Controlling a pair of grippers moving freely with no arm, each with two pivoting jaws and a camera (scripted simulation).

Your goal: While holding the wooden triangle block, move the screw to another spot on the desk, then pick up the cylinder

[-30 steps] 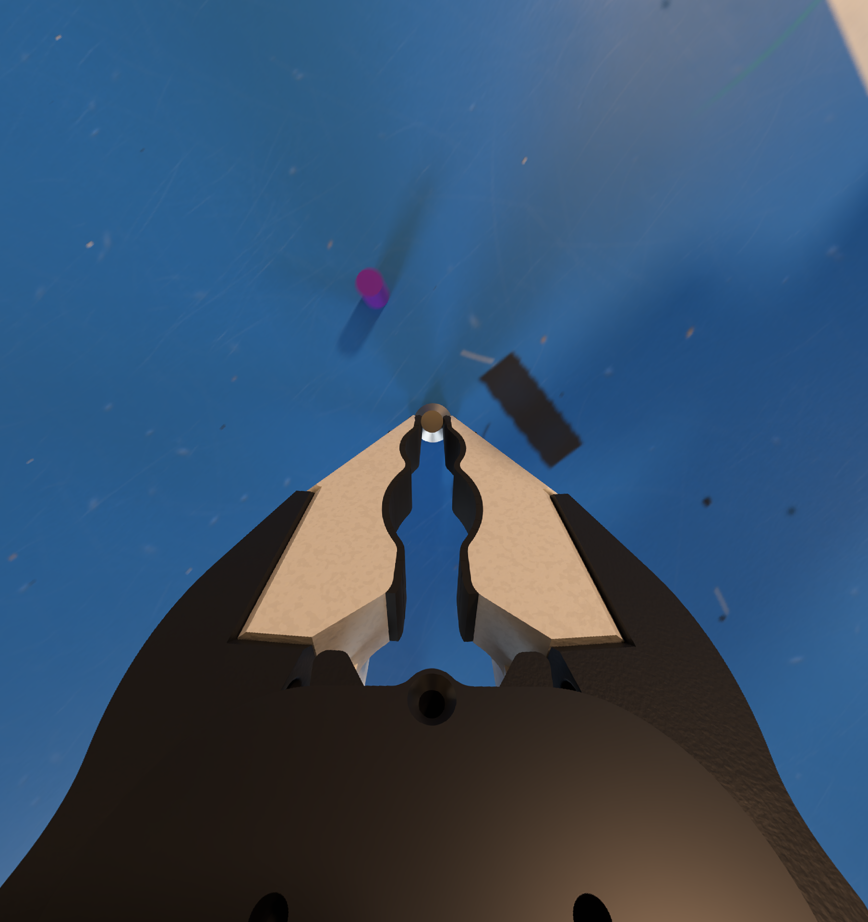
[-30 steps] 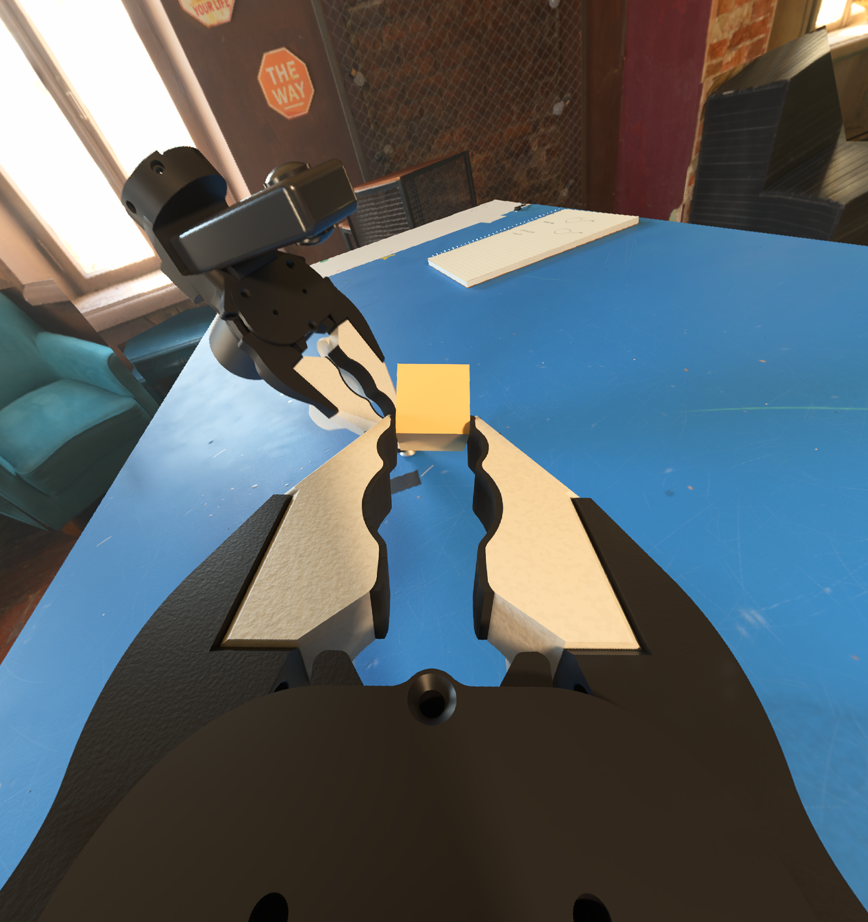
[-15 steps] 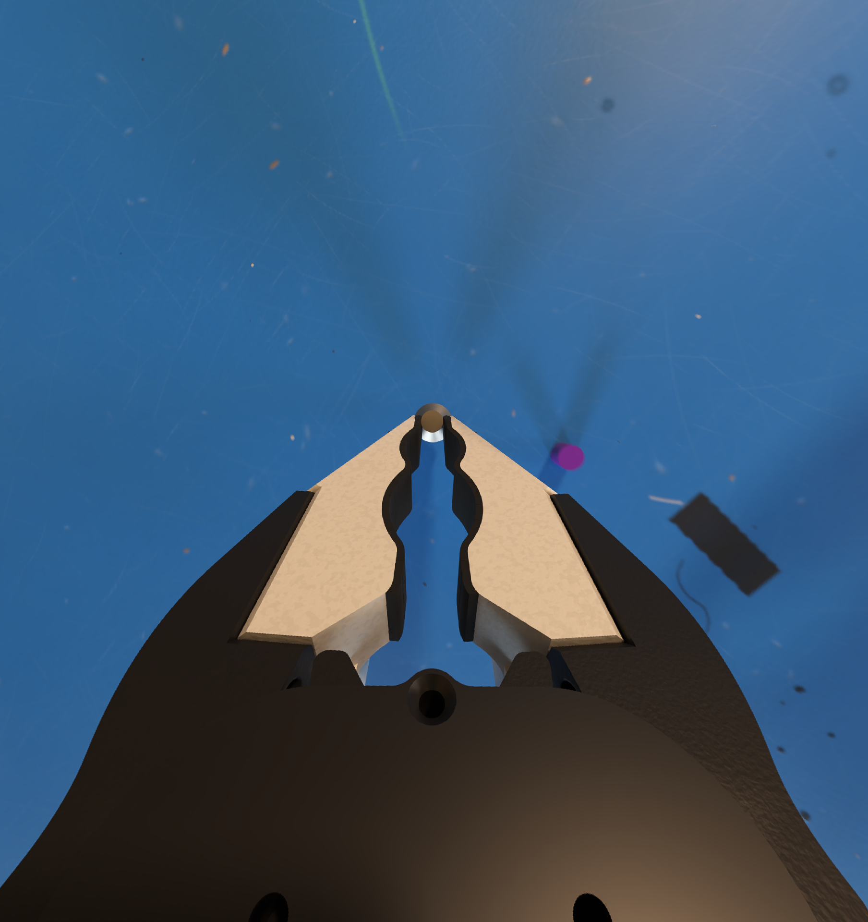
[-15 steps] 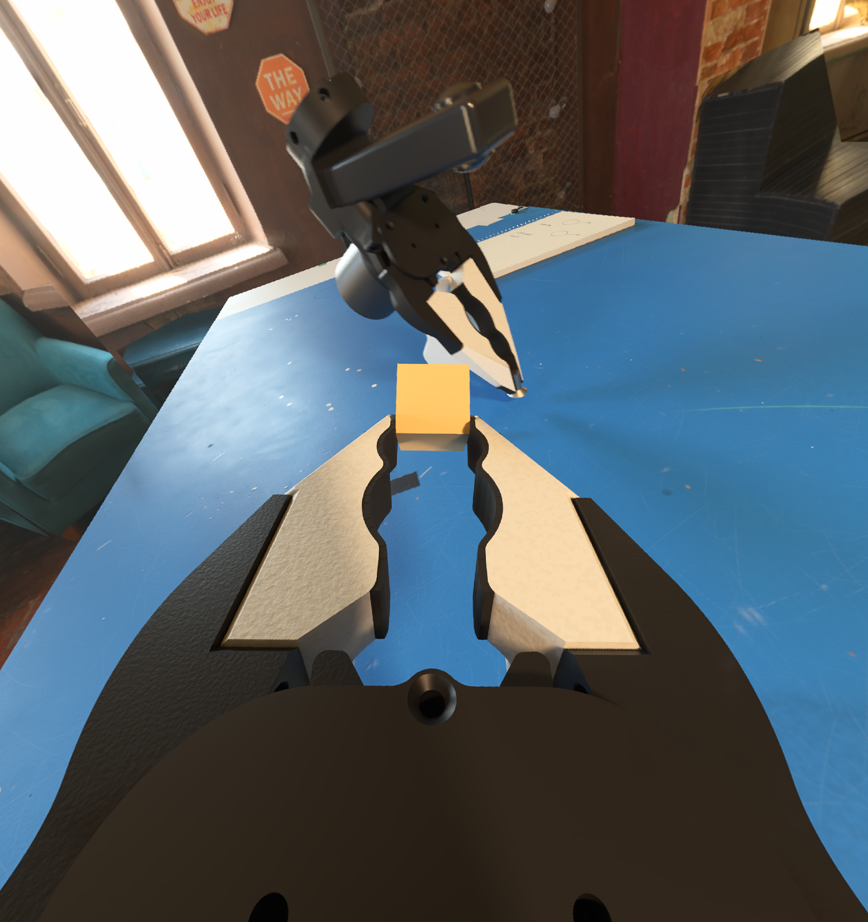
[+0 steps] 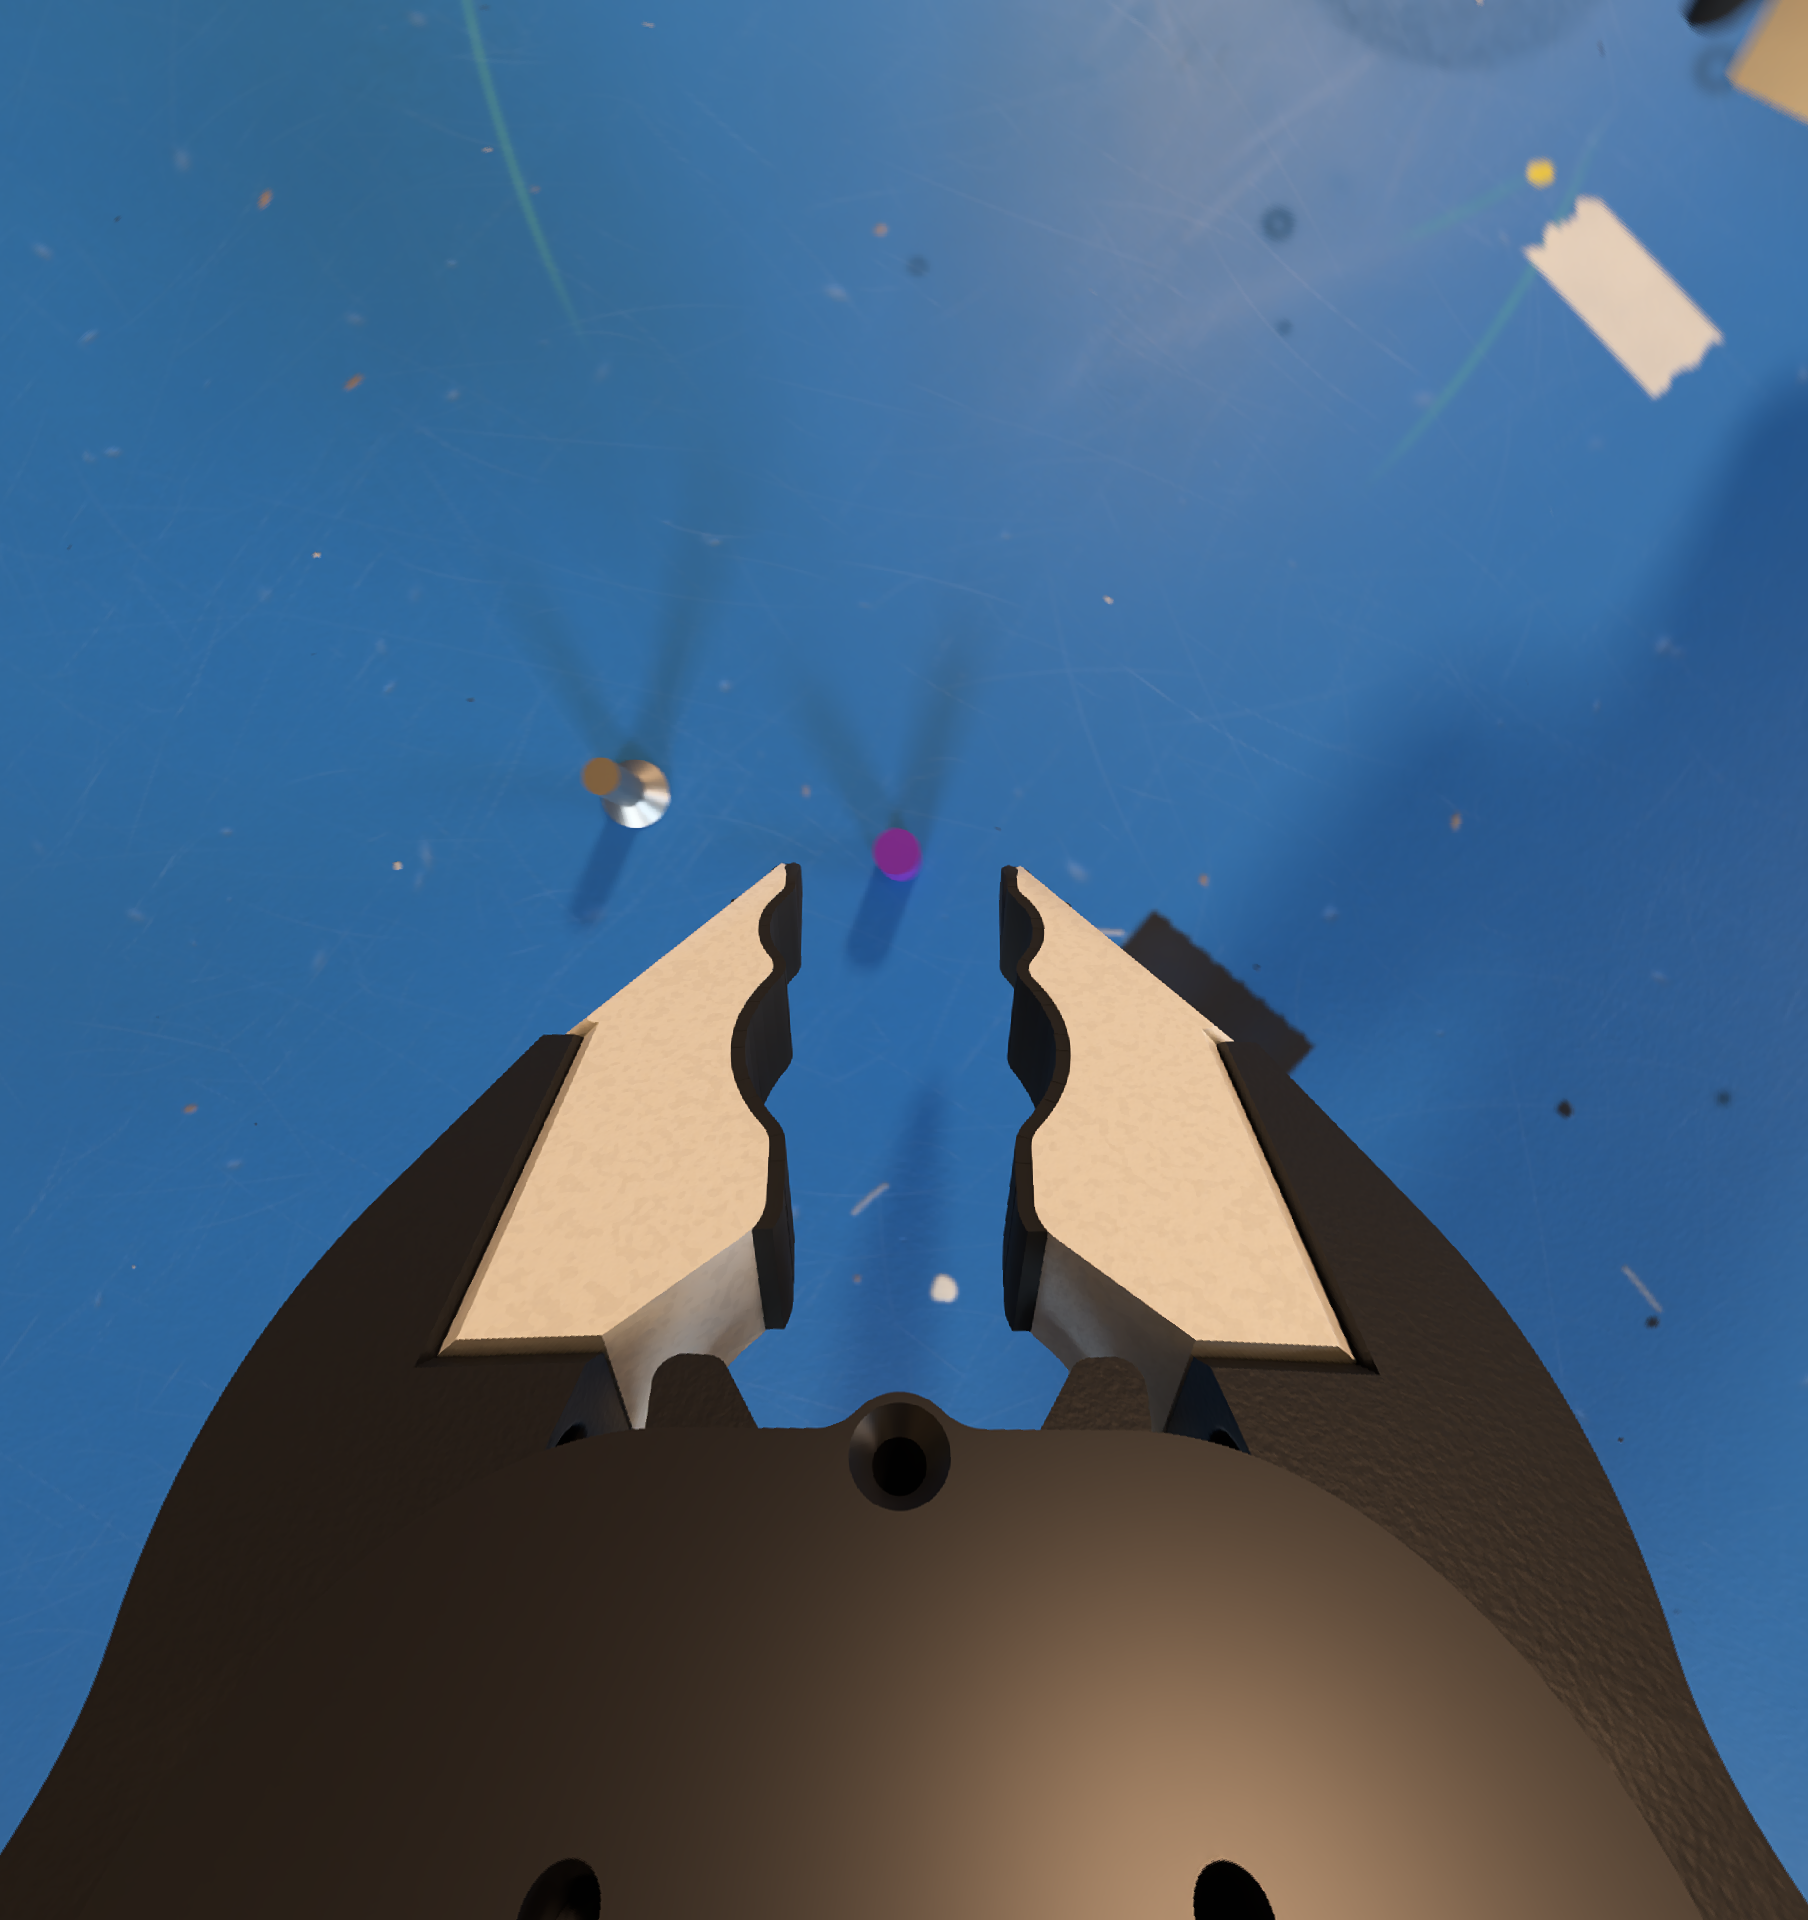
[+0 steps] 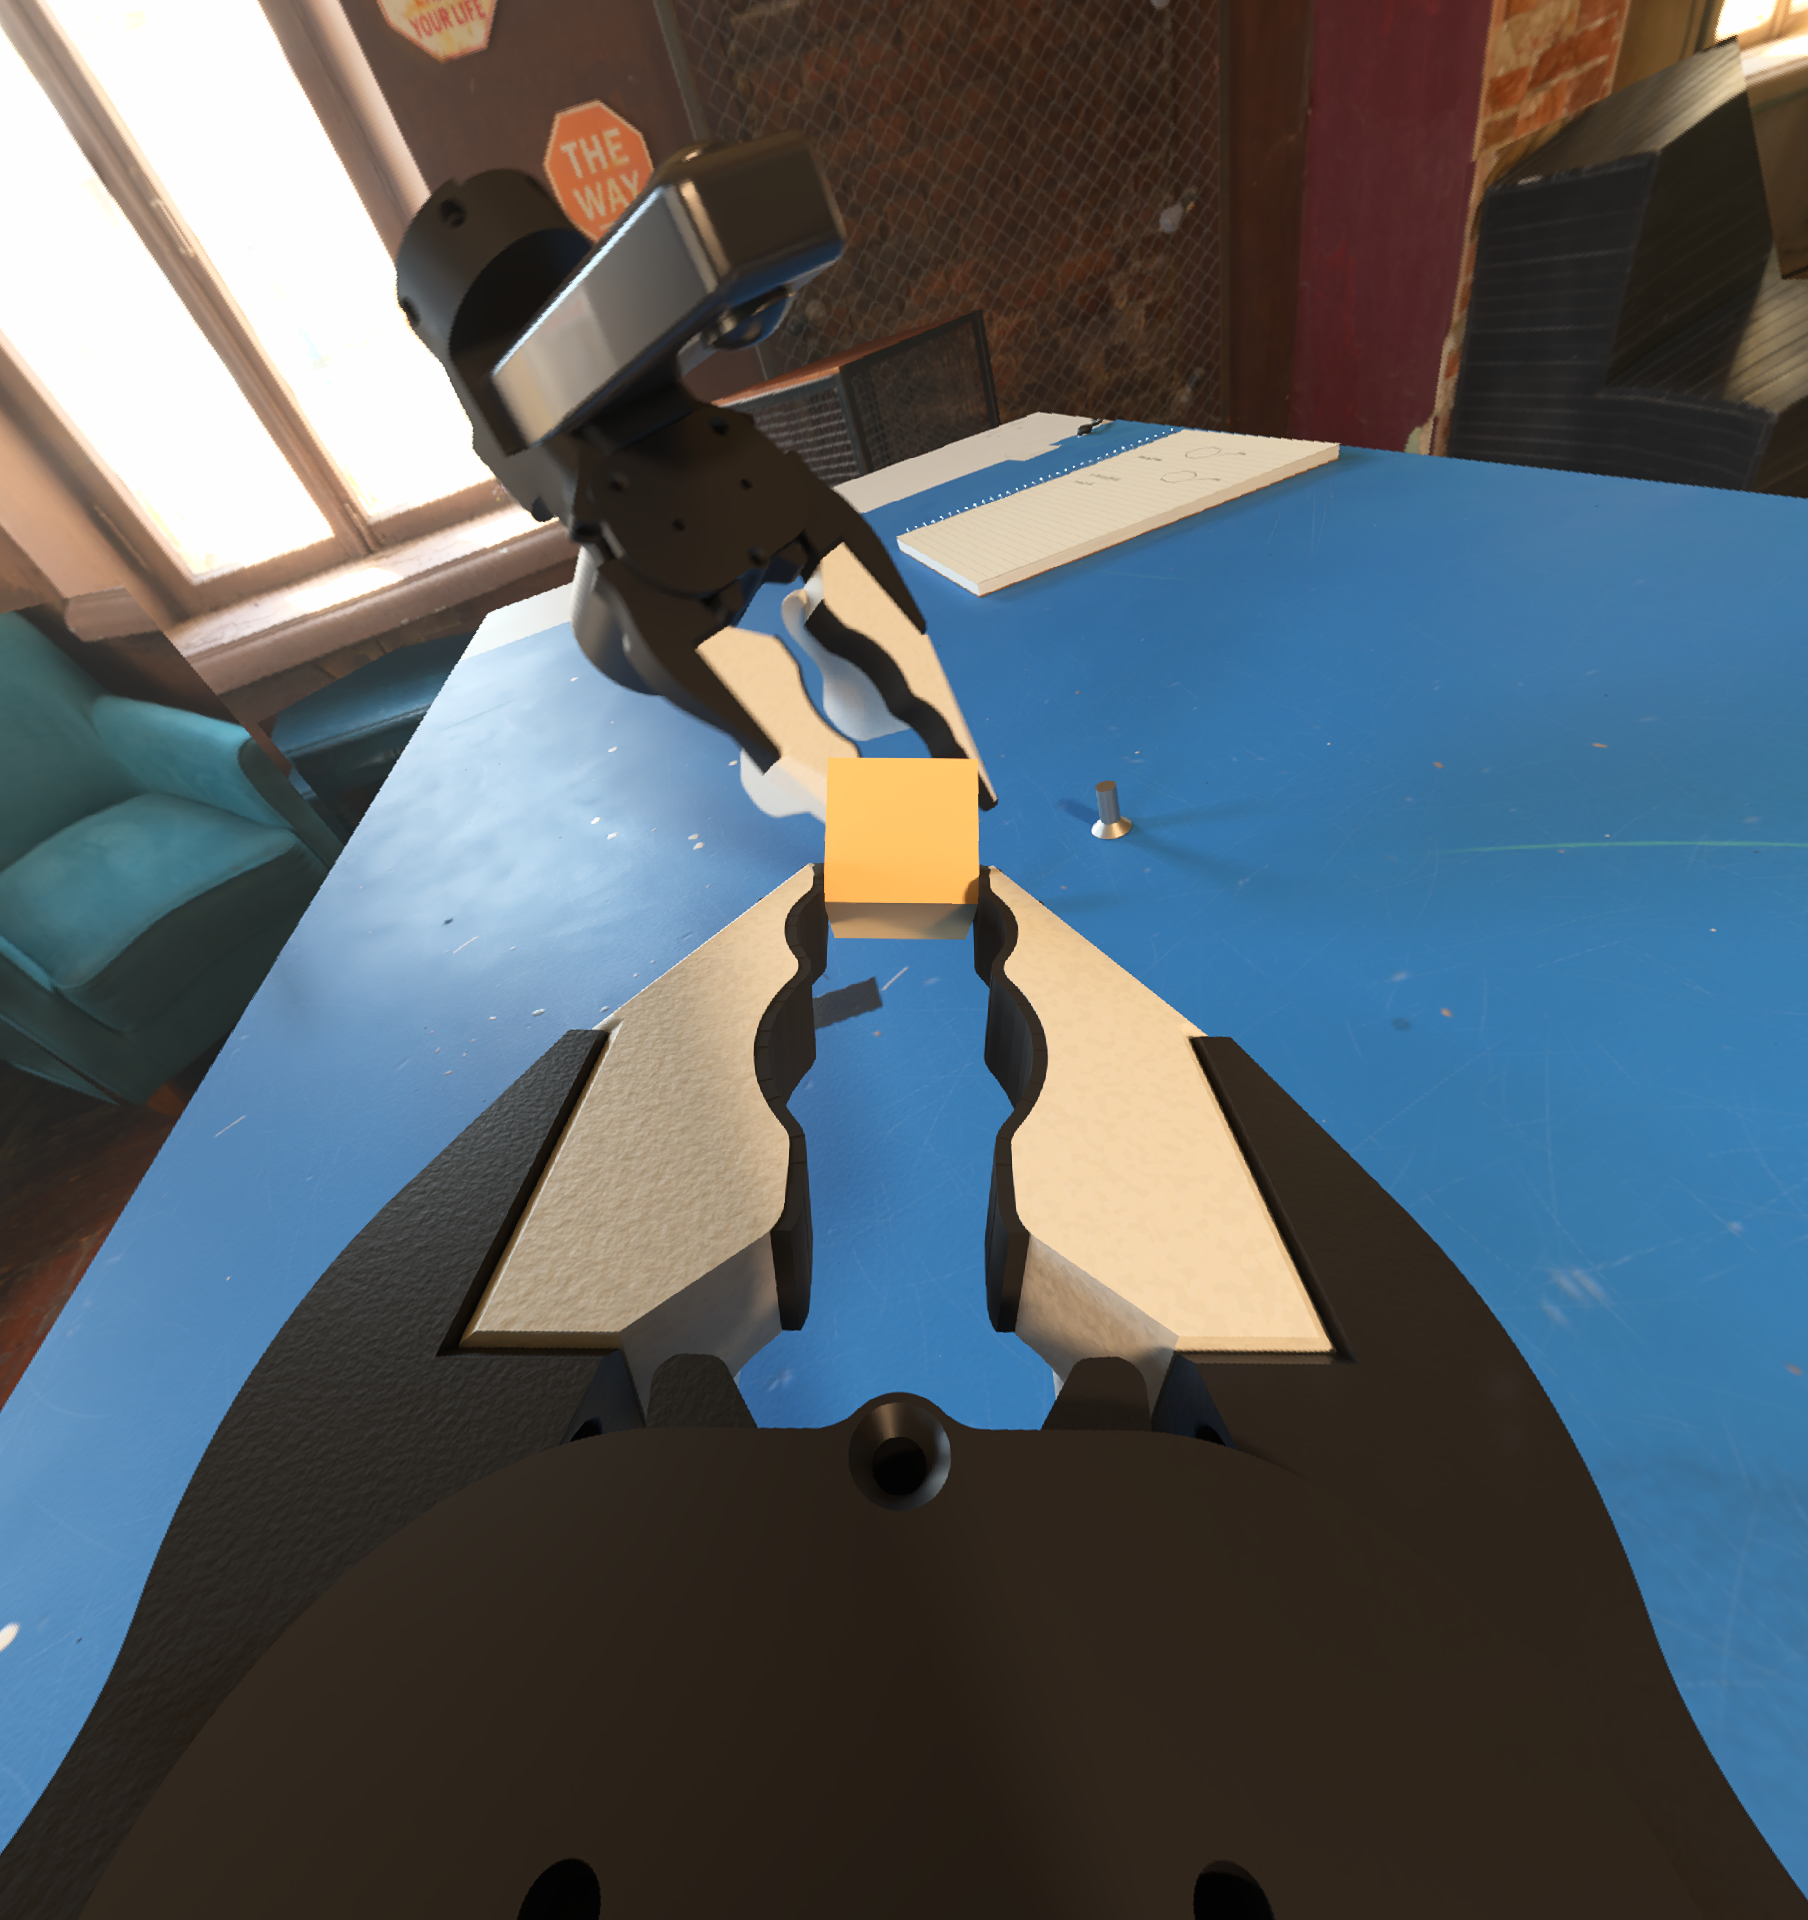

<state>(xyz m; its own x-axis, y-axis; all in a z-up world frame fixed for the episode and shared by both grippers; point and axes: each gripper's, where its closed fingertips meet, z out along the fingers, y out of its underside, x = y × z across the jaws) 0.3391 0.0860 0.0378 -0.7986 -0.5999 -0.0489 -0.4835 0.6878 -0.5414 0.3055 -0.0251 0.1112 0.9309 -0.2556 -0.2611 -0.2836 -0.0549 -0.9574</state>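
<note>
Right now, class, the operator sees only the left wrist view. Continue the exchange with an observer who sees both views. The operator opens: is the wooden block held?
Observer: Yes, the right gripper is shut on the wooden block at its fingertips.
Operator: How does the screw sit?
Observer: The screw stands on its head, shaft up, apart from the block.
Operator: Anything near the desk's far edge?
Observer: A white notepad lies flat there.

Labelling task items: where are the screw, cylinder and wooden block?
screw (image 5: 625, 792): left wrist view, flared head.
cylinder (image 5: 897, 853): left wrist view, magenta top face.
wooden block (image 6: 901, 828): right wrist view, orange upper face.
</note>
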